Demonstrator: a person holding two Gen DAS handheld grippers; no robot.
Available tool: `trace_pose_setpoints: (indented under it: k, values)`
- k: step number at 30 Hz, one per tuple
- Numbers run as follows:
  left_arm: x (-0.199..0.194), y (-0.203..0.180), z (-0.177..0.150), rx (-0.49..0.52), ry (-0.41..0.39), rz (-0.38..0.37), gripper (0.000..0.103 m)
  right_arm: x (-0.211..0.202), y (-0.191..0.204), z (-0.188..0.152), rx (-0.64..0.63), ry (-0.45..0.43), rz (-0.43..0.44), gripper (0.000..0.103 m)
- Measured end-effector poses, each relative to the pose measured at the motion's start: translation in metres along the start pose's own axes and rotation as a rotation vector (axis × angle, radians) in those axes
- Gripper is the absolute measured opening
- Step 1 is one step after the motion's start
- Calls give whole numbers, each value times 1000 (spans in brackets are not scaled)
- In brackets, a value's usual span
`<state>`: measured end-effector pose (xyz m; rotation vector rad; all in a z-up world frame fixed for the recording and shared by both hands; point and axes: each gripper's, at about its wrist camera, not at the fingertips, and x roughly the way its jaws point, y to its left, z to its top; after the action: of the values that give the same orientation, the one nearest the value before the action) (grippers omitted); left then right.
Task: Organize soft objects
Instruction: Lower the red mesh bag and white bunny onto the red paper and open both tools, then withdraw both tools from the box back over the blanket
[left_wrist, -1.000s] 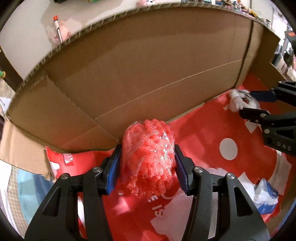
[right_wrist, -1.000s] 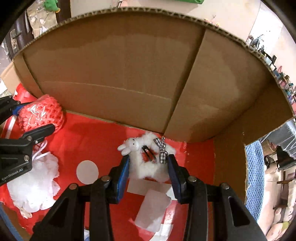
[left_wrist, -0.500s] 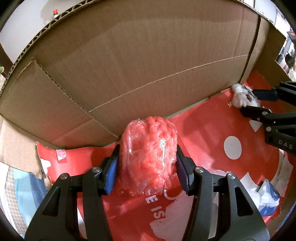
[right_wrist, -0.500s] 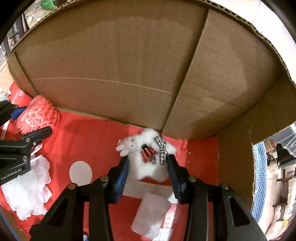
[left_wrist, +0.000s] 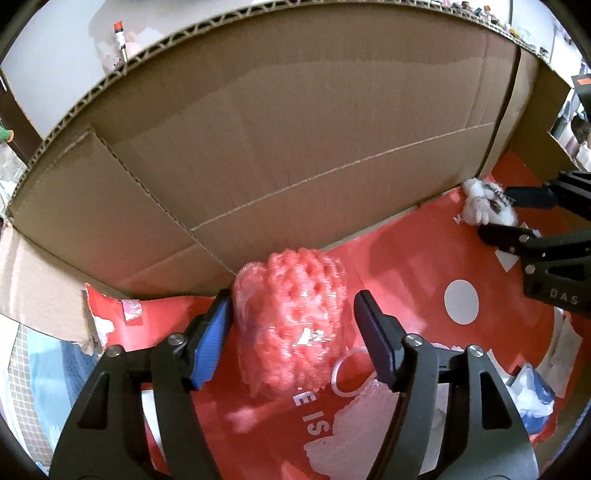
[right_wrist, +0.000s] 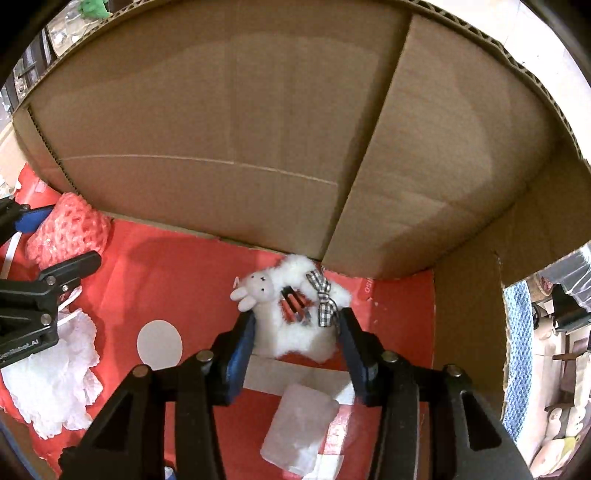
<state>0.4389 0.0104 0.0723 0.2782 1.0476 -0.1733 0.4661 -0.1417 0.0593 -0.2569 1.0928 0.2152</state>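
Observation:
A bag of pink foam netting (left_wrist: 291, 317) lies on the red floor of the cardboard box (left_wrist: 295, 147), against the back wall. My left gripper (left_wrist: 293, 314) stands open around it, with a gap at the right finger. The netting also shows in the right wrist view (right_wrist: 70, 232). A white plush rabbit with a checked bow (right_wrist: 291, 314) lies near the box's back right corner. My right gripper (right_wrist: 295, 325) is around it with the fingers spread and barely touching. The rabbit shows far right in the left wrist view (left_wrist: 487, 206).
White foam netting (right_wrist: 55, 380) lies on the box floor at left. A white packet (right_wrist: 299, 424) lies under my right gripper. A blue-and-white wrapper (left_wrist: 532, 395) lies at the right. The box walls (right_wrist: 258, 129) stand close ahead. Plush toys (right_wrist: 557, 424) lie outside at right.
My left gripper has opened and let go of the pink netting, which now rests on the box floor. My right gripper has widened around the rabbit, which has settled toward the back corner.

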Motion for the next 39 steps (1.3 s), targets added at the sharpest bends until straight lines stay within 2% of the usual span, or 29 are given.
trace_pose_setpoints:
  k: [2,5,8,14,20,27,32,37,39]
  values:
    - [-2,0,1,-3,-7,-4,68,0,-2,0,4,1,4,57]
    - [-7,1,4,-19,-16,-7,68,1,-1,-2,-1,-1,-1,59]
    - [-14,-2,4,-41,-24,-20,69,-2,-2,-4,-1,-10,-5,64]
    - [-35,1,3,-56,-58,-21,70,-17,-4,-8,8,-35,2,65]
    - [-63,-5,-16,-53,-108,-10,74,-41,-5,-18,11,-71,-4,71]
    - [-116,-12,-48,-92,-211,-17,76,-94,-3,-34,23,-135,-10,72]
    - [-159,-18,-79,-102,-316,0,85,-144,1,-53,38,-225,2,80]
    - [-198,-30,-115,-124,-422,16,87,-189,0,-84,55,-324,15,90]
    - [-212,-33,-130,-132,-468,36,87,-207,1,-98,60,-358,23,91]
